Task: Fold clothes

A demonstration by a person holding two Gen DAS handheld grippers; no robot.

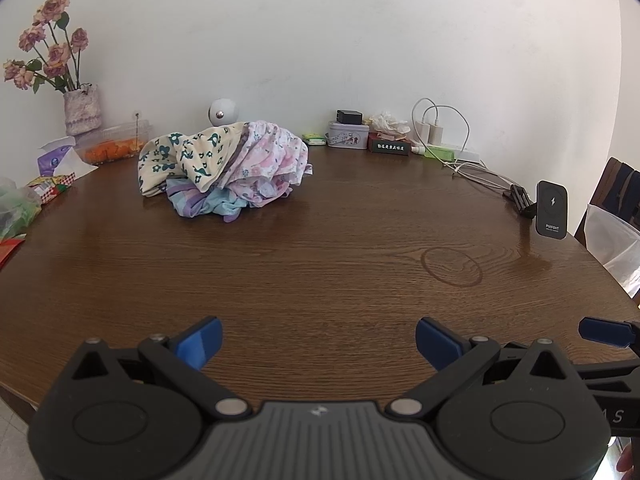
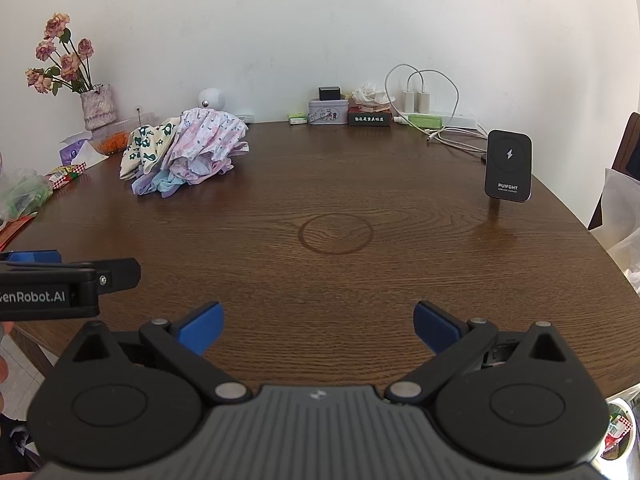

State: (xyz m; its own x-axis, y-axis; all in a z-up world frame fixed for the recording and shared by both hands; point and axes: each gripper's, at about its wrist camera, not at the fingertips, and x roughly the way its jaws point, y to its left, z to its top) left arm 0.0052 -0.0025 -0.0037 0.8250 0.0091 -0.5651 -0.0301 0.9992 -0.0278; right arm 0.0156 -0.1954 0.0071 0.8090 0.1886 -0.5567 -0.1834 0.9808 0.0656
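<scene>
Clothes pile bunched upper left of frame on table, untouched. Left gripper and right gripper both spread wide, empty, low in frame. Risk: one pinch snagging several tangled garments together.

A plain white wall runs behind a round, dark wood-grain table. The tabletop carries a faint ring mark near its centre. A dark wooden chair stands at the table's right edge. Pale floor shows at lower left. Lighting is even, soft daylight with glare on the table's right side.
</scene>
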